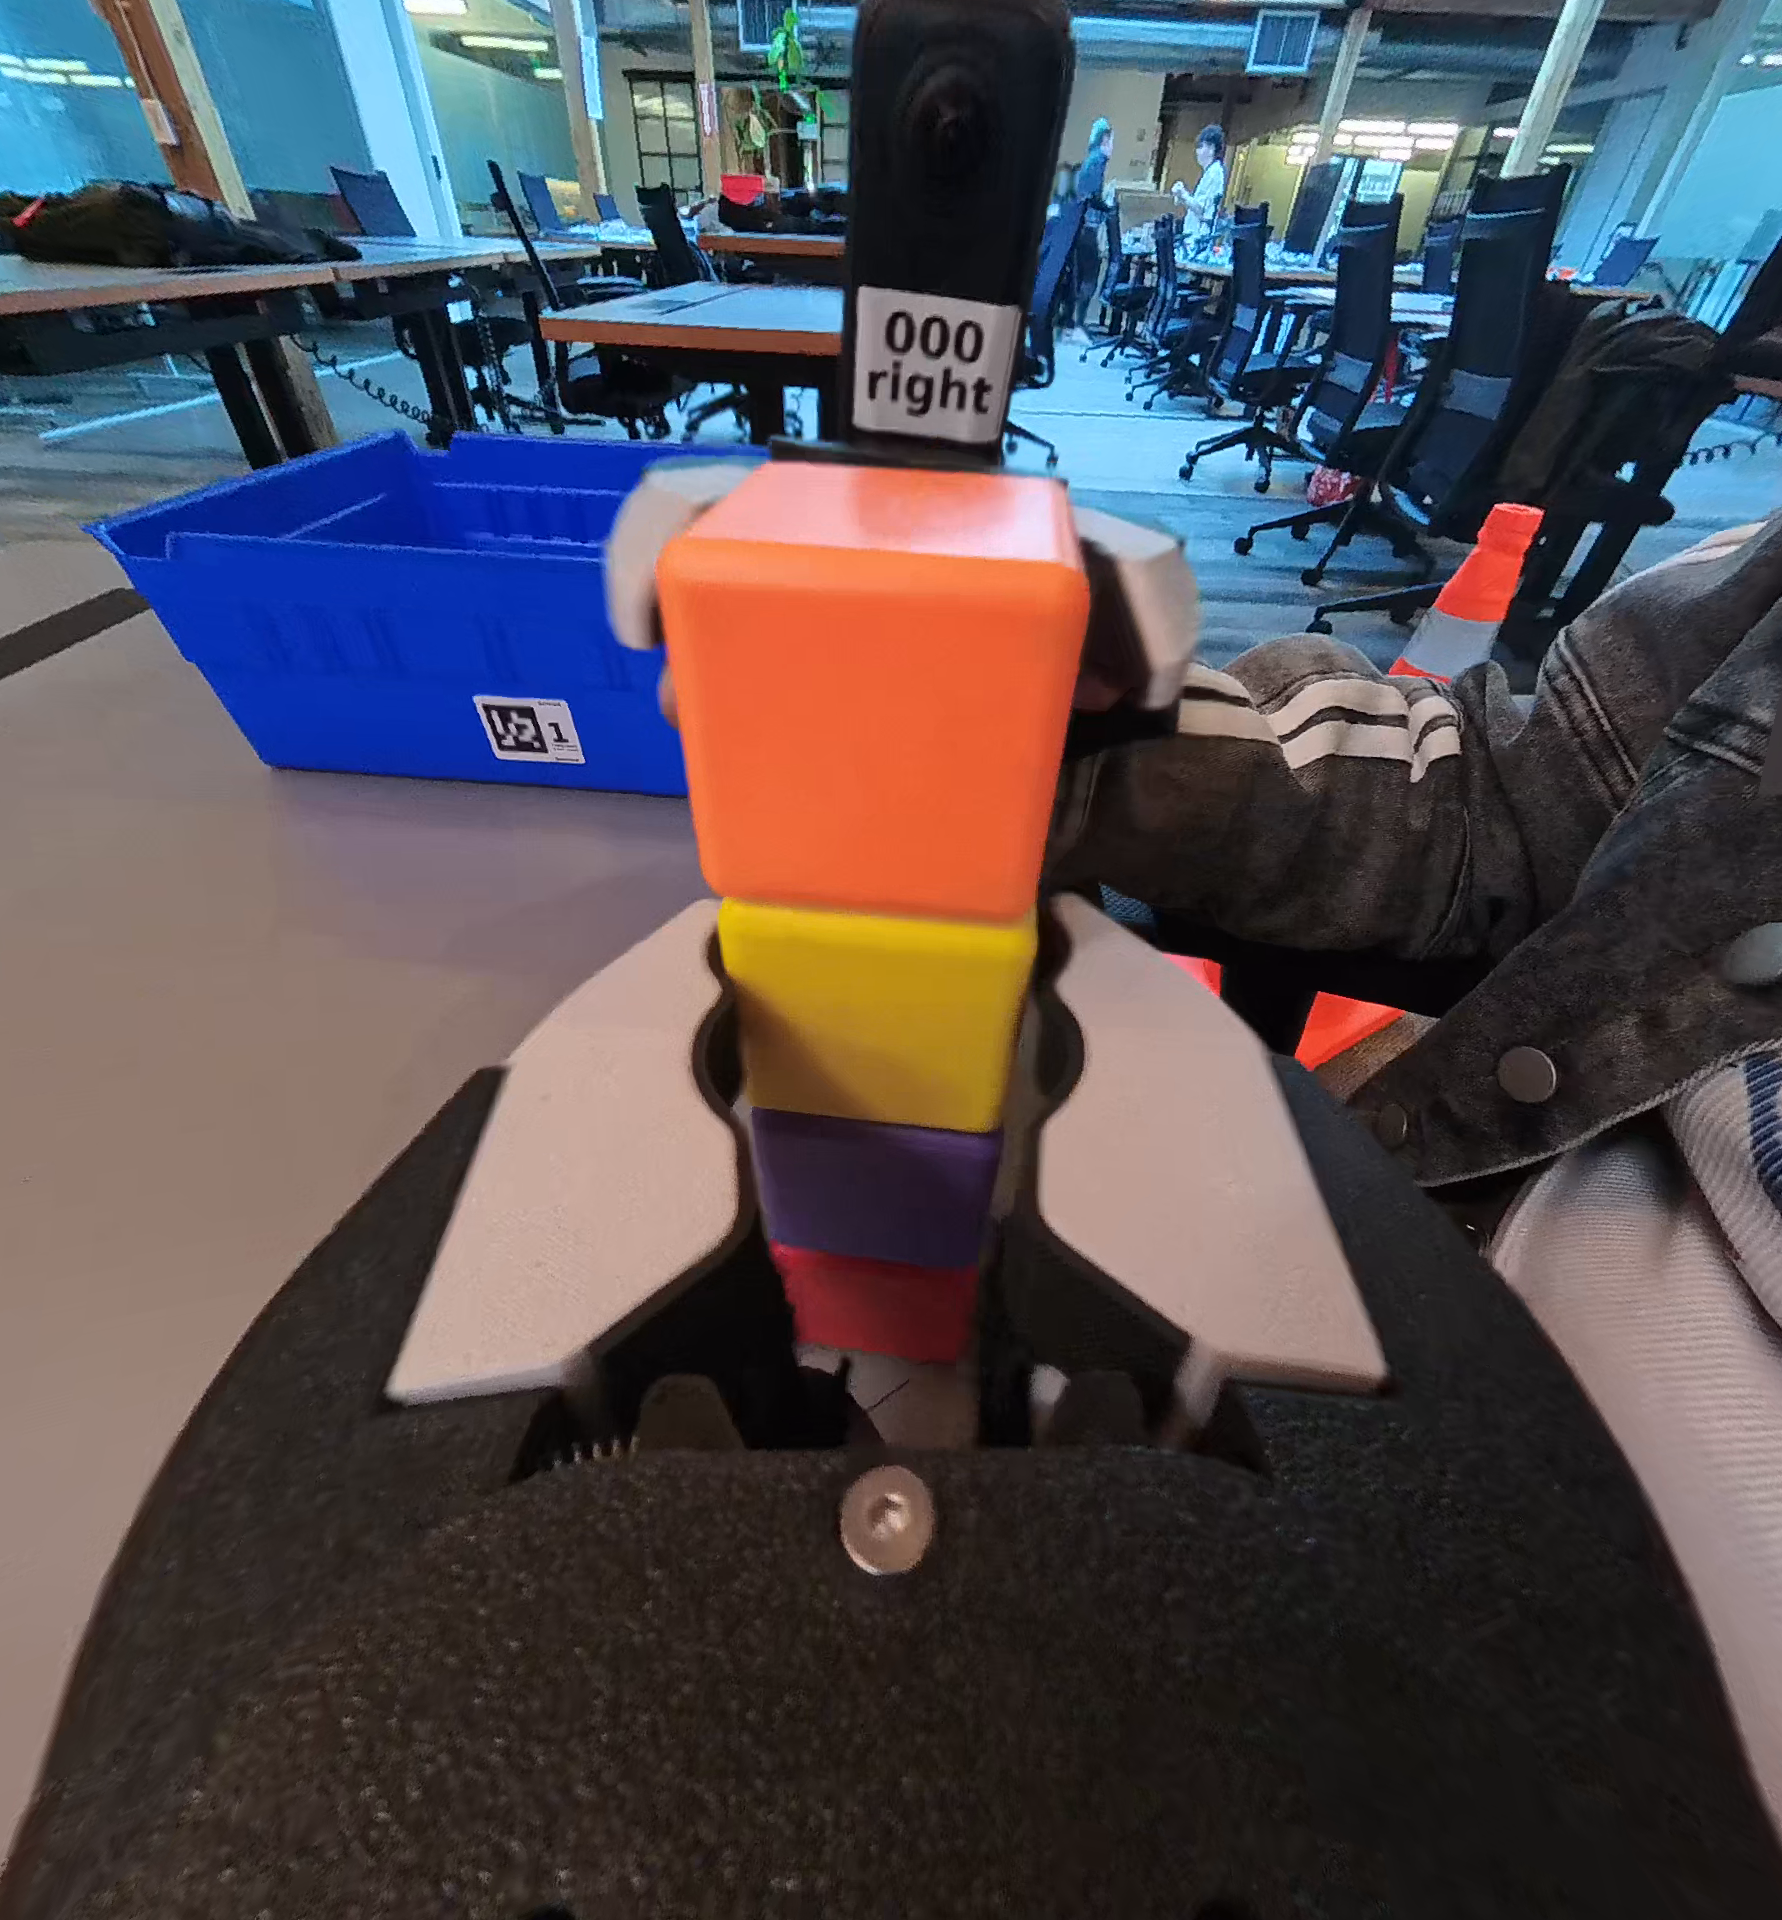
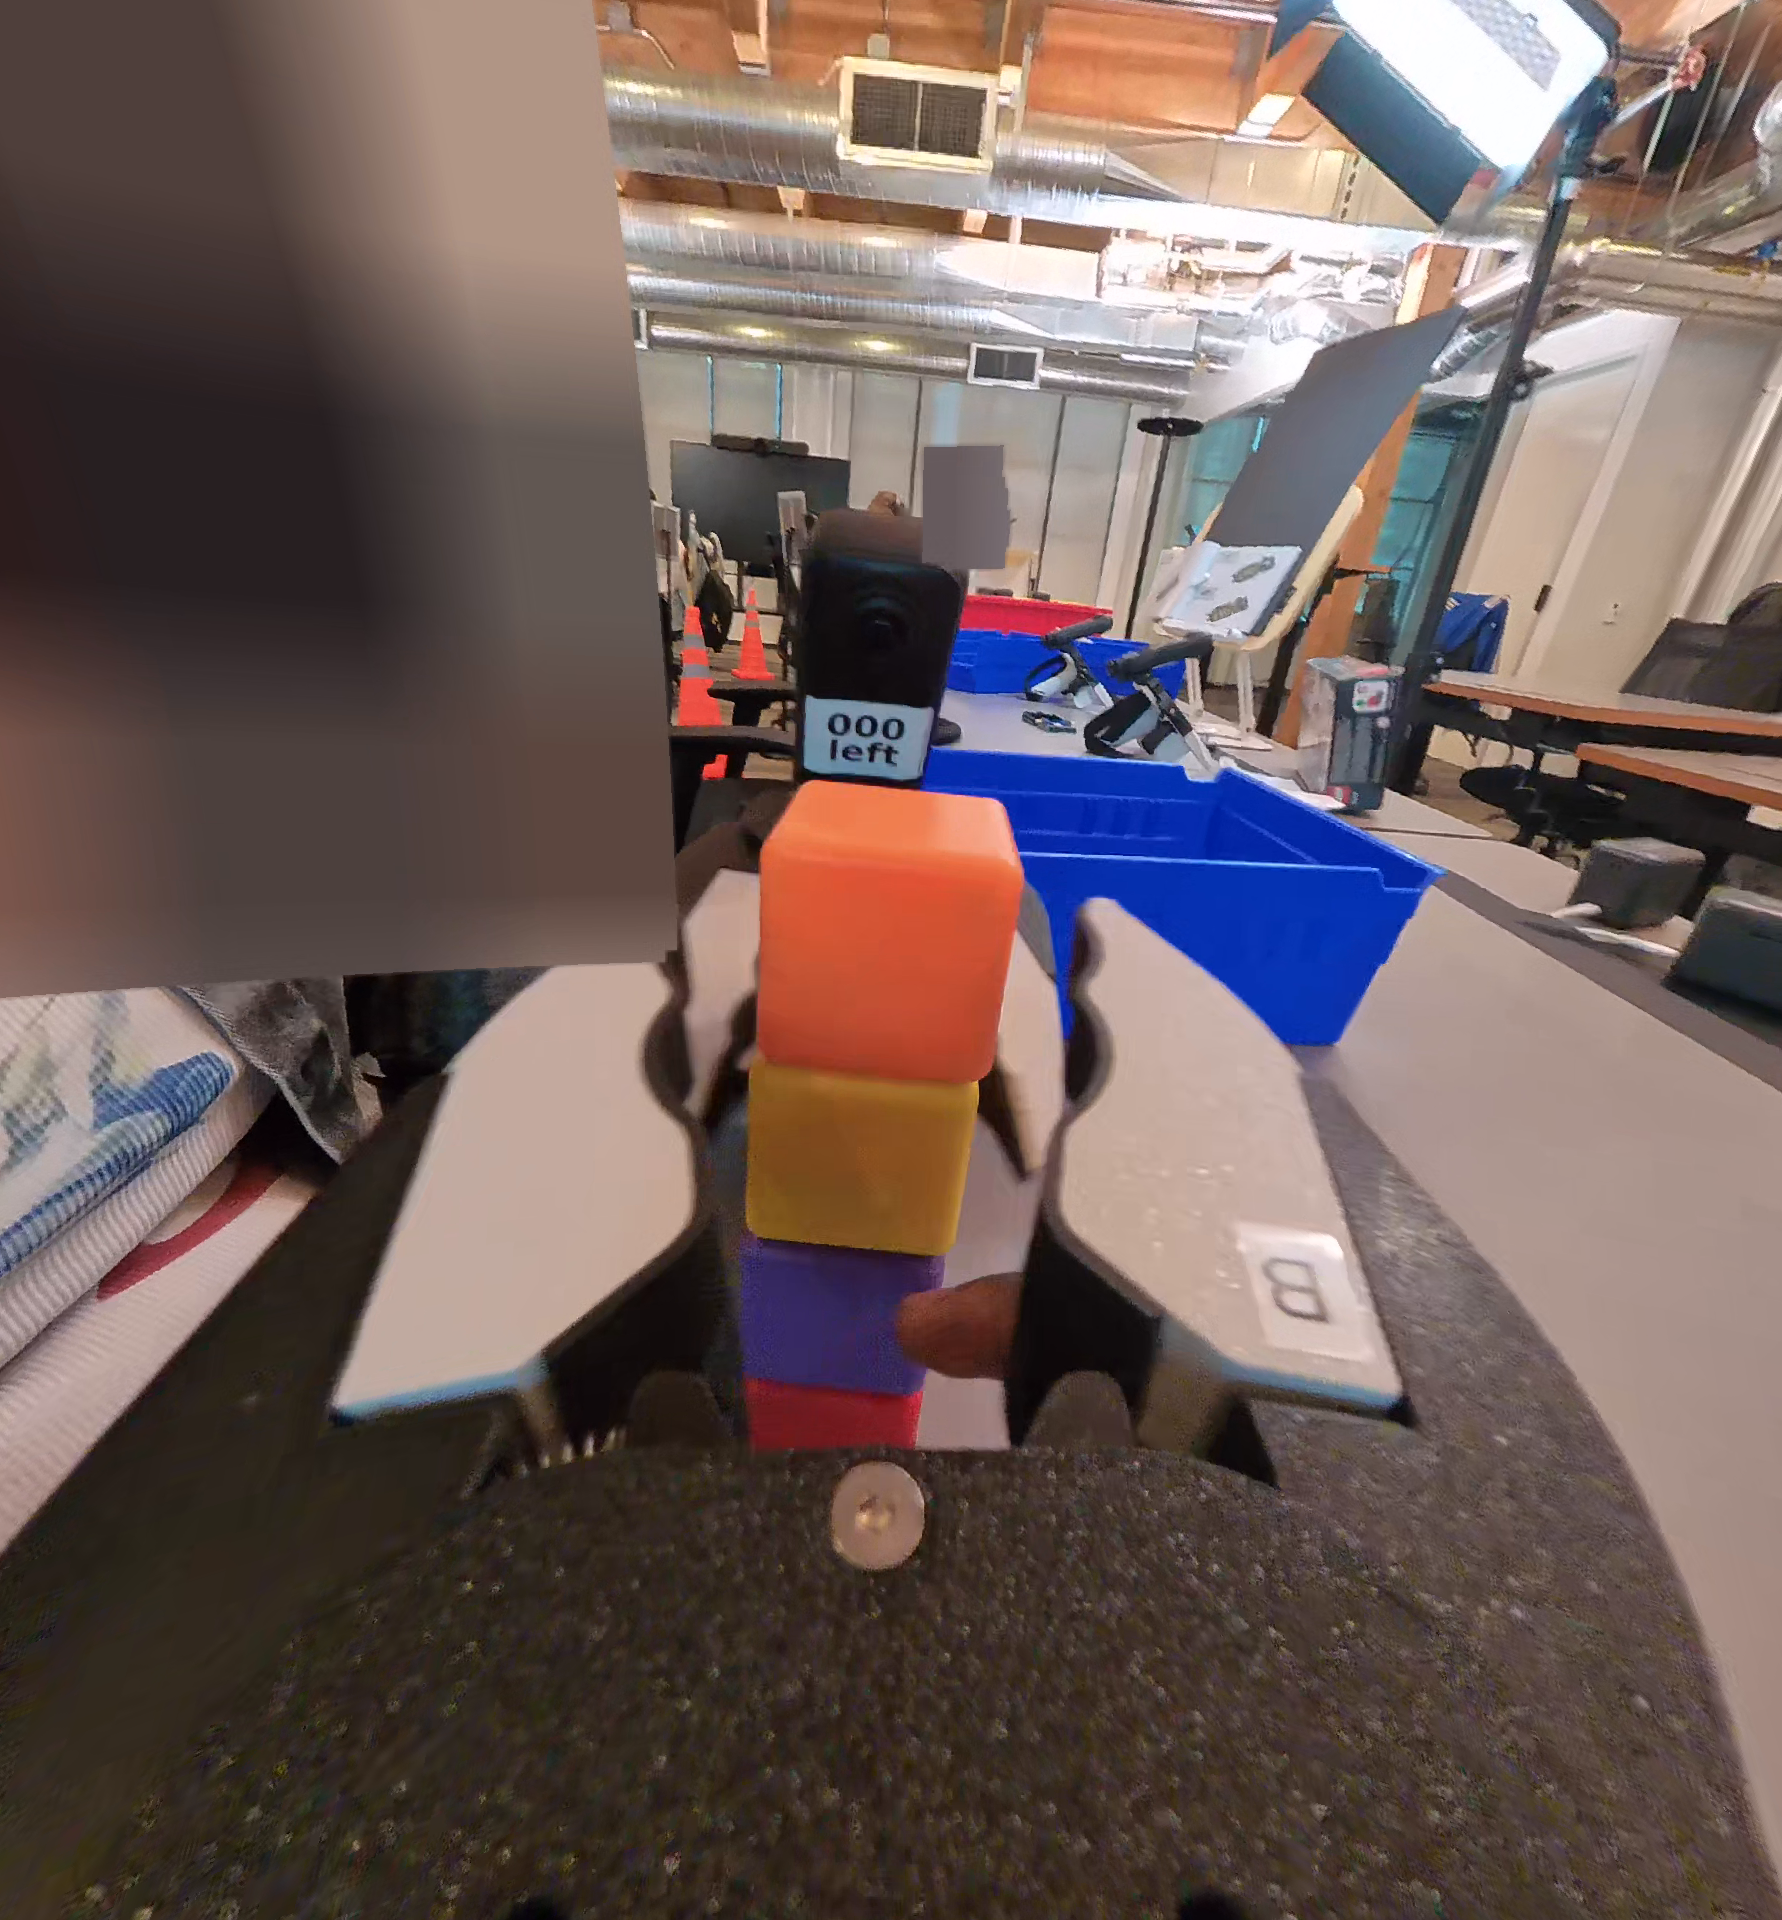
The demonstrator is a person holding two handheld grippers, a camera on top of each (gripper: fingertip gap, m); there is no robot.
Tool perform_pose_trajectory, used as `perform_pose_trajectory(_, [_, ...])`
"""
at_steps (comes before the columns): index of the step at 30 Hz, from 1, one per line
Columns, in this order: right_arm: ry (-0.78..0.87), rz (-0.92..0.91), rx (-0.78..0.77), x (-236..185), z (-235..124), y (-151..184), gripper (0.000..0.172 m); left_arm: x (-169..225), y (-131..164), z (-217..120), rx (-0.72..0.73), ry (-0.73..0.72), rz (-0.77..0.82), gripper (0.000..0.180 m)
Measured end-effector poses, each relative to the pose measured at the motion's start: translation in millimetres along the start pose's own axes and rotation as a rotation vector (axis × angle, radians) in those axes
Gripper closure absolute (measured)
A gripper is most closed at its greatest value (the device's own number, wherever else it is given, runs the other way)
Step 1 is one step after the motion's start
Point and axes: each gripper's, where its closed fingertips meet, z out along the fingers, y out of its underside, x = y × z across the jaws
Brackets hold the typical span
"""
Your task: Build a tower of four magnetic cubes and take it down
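The tower stands on the grey table (image 1: 243, 987): orange cube (image 1: 871, 717) on top, then yellow cube (image 1: 876, 1023), purple cube (image 1: 876, 1184), red cube (image 1: 876, 1304). The left gripper (image 1: 876, 997) hugs the yellow cube; the right gripper (image 2: 882, 997) is spread wide beside the orange cube, not touching; a blue bin (image 1: 399, 623) sits just behind; a jacket sleeve (image 1: 1334, 821) is near.

Bright overhead light, fisheye edges, slight blur.
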Motion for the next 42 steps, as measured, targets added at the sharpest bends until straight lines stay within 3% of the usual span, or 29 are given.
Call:
perform_pose_trajectory(2, [0.023, 0.0, -0.04, 2, -2, -2, 0.08, -1, -5, -6, -0.014, -0.012, -0.009, 0.094])
perform_pose_trajectory(4, [0.048, -0.021, -0.075, 2, -6, -7, 0.07, -1, -17, -16, -0.004, -0.021, -0.01, 0.078])
perform_pose_trajectory(11, [0.085, -0.039, -0.032, -2, -21, -37, 0.067, 16, -79, -60, 0.235, -0.01, 0.009, 0.069])
perform_pose_trajectory(15, [0.082, -0.027, -0.15, -3, -24, -23, 0.065, 14, -65, -64, 0.109, -0.031, 0.015, 0.07])
perform_pose_trajectory(26, [0.081, -0.049, -0.648, -15, -39, 40, 0.062, 10, 12, -48, -0.387, -0.094, 0.057, 0.072])
perform_pose_trajectory(31, [0.061, -0.071, -0.79, -20, -48, 60, 0.06, 9, 35, -47, -0.529, -0.107, 0.102, 0.073])
perform_pose_trajectory(37, [0.04, -0.08, -0.843, -22, -49, 71, 0.057, 14, 43, -45, -0.557, -0.072, 0.123, 0.074])
perform_pose_trajectory(42, [0.042, -0.093, -0.65, -20, -33, 45, 0.058, 17, 8, -38, -0.325, -0.048, 0.122, 0.076])
